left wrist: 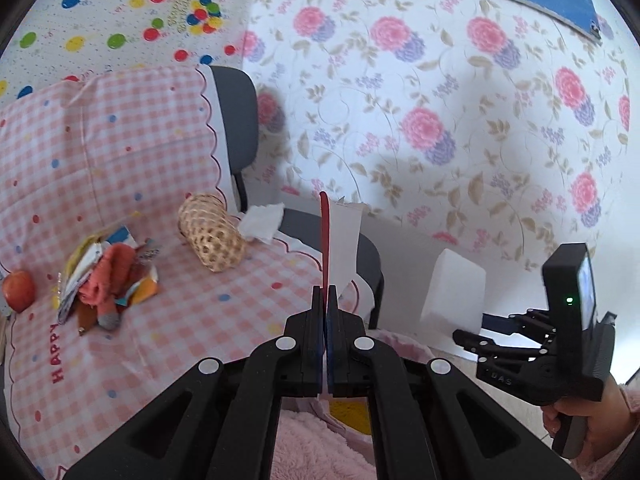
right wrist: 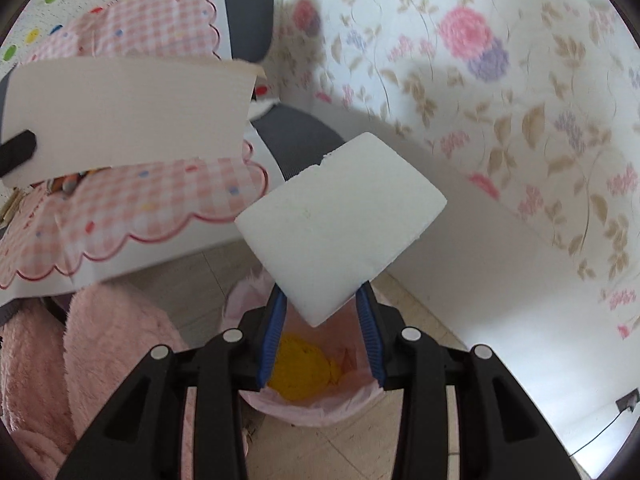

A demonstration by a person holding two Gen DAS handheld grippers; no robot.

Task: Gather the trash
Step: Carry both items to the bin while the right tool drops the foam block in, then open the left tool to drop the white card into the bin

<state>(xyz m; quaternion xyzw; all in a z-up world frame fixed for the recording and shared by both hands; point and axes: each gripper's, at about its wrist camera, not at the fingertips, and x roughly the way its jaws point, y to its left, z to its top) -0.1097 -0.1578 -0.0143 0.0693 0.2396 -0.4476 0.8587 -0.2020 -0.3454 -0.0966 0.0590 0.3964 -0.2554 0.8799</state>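
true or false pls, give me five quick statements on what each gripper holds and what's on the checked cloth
1. The left gripper is shut on a flat piece of card. True.
2. The right gripper holds a white foam block. True.
3. The foam block hangs above a blue bucket. False: below it is a bin with a pink liner that has something yellow inside.
4. The woven basket stands upright on the checked cloth. False: it lies on its side.
5. A red apple sits near the pile of wrappers and orange cloth. True.
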